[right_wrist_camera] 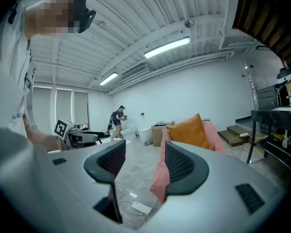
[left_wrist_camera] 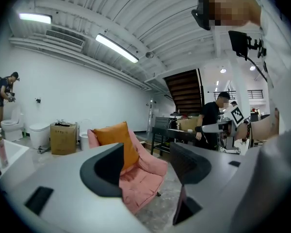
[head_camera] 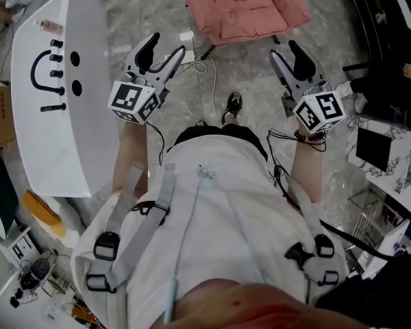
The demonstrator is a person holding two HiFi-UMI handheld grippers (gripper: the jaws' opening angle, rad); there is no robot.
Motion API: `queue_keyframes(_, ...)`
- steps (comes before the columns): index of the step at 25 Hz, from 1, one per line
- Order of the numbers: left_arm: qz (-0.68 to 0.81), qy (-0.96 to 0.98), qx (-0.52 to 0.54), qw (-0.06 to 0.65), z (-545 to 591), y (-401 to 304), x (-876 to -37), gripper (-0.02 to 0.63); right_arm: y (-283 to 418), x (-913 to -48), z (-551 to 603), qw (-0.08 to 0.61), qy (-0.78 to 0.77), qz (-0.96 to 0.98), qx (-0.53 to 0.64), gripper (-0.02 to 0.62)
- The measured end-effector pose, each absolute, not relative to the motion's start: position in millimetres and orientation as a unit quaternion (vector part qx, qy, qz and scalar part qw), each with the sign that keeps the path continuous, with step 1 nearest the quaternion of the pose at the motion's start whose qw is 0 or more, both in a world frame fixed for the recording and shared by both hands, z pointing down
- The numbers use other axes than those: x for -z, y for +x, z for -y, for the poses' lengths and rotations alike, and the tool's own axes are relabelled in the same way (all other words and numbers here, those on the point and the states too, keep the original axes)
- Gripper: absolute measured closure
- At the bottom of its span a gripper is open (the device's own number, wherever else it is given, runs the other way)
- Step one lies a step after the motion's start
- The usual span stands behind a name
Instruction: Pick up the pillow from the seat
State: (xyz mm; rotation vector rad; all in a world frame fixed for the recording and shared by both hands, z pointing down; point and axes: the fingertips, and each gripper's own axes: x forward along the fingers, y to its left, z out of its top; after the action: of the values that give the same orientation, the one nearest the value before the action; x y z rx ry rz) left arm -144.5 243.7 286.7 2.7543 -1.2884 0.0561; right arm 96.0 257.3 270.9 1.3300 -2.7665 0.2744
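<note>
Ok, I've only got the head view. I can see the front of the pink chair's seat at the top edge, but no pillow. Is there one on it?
Observer: Yes. An orange pillow stands upright against the backrest of the pink chair, above the part you see.
Operator: Is either gripper on it?
Observer: No. The left gripper and the right gripper are both open with nothing between their jaws. The pillow sits well beyond them, with bare floor between.
Operator: Anything close behind the chair?
Observer: A cardboard box stands on the floor beyond it, near the white wall.
</note>
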Motion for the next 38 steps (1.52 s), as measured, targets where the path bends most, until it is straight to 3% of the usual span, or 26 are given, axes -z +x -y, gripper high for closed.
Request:
queue_keyframes(7,0.433,0.899,-0.024,0.066,-207.6,-114.4,-294.2,0.281,117.7,-278.0,-210.3,0.038,0.409,0.907,-0.096,0.321)
queue_keyframes(19,0.451,0.885,-0.039,0.108,-151.0,-54.7,-307.4,0.17,175.5,-294.2,-145.6,0.053,0.372,0.92,-0.114,0.212)
queue_keyframes(38,0.43,0.893,-0.059,0.121,-86.3,-21.6,-319.5,0.104,206.8,-309.0,-86.8,0.061,0.396,0.907,-0.132,0.181)
